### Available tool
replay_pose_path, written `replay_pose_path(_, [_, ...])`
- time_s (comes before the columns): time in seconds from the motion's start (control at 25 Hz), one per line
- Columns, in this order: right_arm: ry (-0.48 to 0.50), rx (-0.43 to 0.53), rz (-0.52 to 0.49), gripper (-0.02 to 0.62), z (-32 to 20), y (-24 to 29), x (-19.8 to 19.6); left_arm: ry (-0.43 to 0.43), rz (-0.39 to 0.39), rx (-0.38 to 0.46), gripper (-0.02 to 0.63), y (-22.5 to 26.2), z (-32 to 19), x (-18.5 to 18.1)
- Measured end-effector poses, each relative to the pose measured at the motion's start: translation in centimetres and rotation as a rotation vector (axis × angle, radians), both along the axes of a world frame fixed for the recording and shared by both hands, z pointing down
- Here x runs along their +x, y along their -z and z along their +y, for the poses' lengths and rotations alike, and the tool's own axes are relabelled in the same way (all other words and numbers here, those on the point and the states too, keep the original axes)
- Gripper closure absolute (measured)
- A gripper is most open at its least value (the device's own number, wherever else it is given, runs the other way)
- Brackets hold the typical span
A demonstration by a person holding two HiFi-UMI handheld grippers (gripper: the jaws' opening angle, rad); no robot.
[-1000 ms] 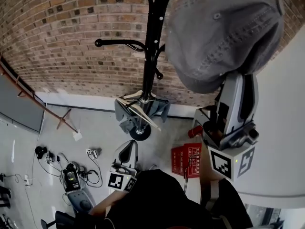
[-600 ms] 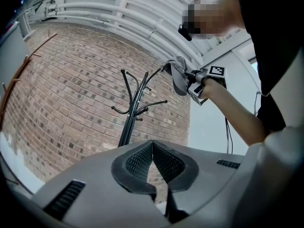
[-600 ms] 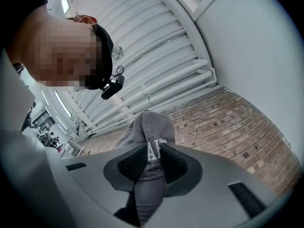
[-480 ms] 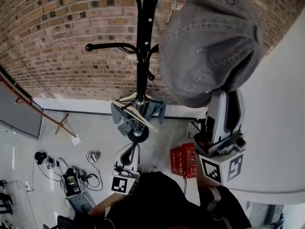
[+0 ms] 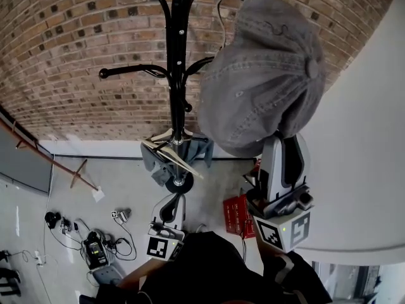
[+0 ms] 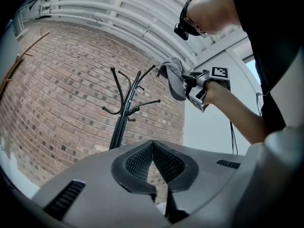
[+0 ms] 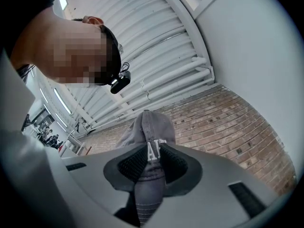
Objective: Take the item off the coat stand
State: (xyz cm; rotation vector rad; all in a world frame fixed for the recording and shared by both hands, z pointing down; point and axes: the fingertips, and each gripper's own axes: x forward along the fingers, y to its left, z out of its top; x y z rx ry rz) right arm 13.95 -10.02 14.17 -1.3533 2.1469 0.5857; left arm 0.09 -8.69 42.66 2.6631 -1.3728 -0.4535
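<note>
One grey cap (image 5: 262, 75) is held up in the air, its lower edge clamped between the jaws of the right gripper (image 5: 283, 145) directly beneath it. It hangs just right of the single black coat stand (image 5: 178, 75), close to a hook tip; whether they touch cannot be told. A brick wall (image 5: 76, 56) stands behind and a white wall (image 5: 367, 170) close on the right. The second tool, the left gripper (image 5: 169, 202), sits low, jaws closed together on nothing
</note>
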Motion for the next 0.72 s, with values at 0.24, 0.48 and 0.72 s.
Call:
replay_pose_path(0.24, [-0.006, -0.053, 0.002, 0.506, 0.3, -3.1, -0.4, 0.005, 0.045, 0.01, 0.591, 1.0, -0.3, -0.1])
replay_pose_path(0.48, [-0.038, -0.133, 0.011, 0.506, 0.8, -6.9, -0.9, 0.007, 0.059, -0.004, 0.591, 1.6, -0.2, 0.2])
replay_pose_path(0.72, [-0.065, -0.191, 0.024, 0.505, 1.2, -10.1, -0.8, 0.017, 0.068, 0.018, 0.591, 2.2, -0.2, -0.1])
